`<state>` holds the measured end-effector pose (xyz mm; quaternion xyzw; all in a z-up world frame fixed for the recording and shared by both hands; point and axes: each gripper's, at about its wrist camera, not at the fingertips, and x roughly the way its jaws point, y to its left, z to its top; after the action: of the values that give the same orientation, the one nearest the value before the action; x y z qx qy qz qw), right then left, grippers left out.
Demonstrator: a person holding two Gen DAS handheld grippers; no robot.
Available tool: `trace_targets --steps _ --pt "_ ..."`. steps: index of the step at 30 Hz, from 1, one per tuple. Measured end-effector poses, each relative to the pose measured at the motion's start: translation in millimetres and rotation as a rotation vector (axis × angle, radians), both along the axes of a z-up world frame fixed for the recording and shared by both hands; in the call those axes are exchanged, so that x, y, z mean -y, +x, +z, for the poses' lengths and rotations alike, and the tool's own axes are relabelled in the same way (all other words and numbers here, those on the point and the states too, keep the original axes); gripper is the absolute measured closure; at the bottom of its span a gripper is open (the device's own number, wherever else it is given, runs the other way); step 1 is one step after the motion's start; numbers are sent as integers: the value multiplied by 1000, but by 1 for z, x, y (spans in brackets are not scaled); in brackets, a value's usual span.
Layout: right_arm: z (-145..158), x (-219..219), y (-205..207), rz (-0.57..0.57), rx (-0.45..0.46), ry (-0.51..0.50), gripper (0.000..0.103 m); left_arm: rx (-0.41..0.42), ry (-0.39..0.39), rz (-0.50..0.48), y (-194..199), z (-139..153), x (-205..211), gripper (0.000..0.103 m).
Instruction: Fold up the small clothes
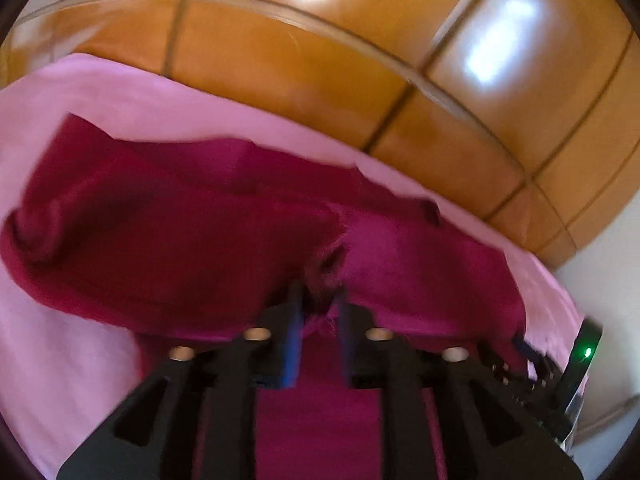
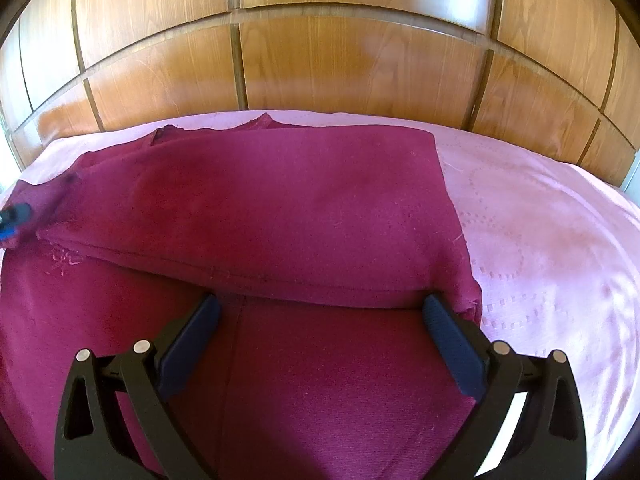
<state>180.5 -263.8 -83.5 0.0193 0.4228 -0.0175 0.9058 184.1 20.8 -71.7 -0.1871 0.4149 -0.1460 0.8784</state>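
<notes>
Folding cloth (image 2: 280,200) on bed (image 2: 540,220) | left gripper (image 1: 318,300) pinching cloth corner | right gripper (image 2: 320,320) gaping wide, empty | next: laying corner flat

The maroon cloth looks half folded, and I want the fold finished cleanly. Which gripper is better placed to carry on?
Left, probably. The left gripper has a bunched corner of the maroon cloth between its narrow jaws. The right gripper stands wide open at the folded edge, gripping nothing.
</notes>
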Motion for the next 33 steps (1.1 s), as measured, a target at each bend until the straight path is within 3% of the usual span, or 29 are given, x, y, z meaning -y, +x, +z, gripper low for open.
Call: trace_targets --steps 1,2,7,12,15,19,21,23,24,25,28,33 --pt "0 0 0 0 0 2 2 -2 -18 -3 -3 -1 -1 52" --pt "0 -1 0 -1 -2 1 2 4 -31 12 -4 -3 -4 47" --pt "13 -6 -2 -11 12 4 4 63 20 65 -46 -4 -15 46" --pt "54 -50 -3 158 71 254 23 56 92 112 -69 -22 -23 46" --pt "62 -102 16 304 21 351 30 53 99 125 -77 -32 -25 46" --pt "47 -165 59 376 -100 410 32 69 85 128 -87 -33 -30 46" --pt "32 -188 80 374 -181 404 39 66 51 139 -88 -35 -35 46" --pt "21 -205 93 372 -236 336 78 59 23 149 -85 -37 -38 46" --pt "24 -209 95 379 -225 304 84 56 10 154 -85 -36 -40 46" --pt "31 -210 94 390 -205 290 99 54 -2 159 -86 -35 -43 46" --pt "76 -196 79 412 -54 256 99 54 -35 179 -86 -32 -53 46" --pt "137 -143 62 344 152 238 99 29 18 246 -77 -31 -59 46"
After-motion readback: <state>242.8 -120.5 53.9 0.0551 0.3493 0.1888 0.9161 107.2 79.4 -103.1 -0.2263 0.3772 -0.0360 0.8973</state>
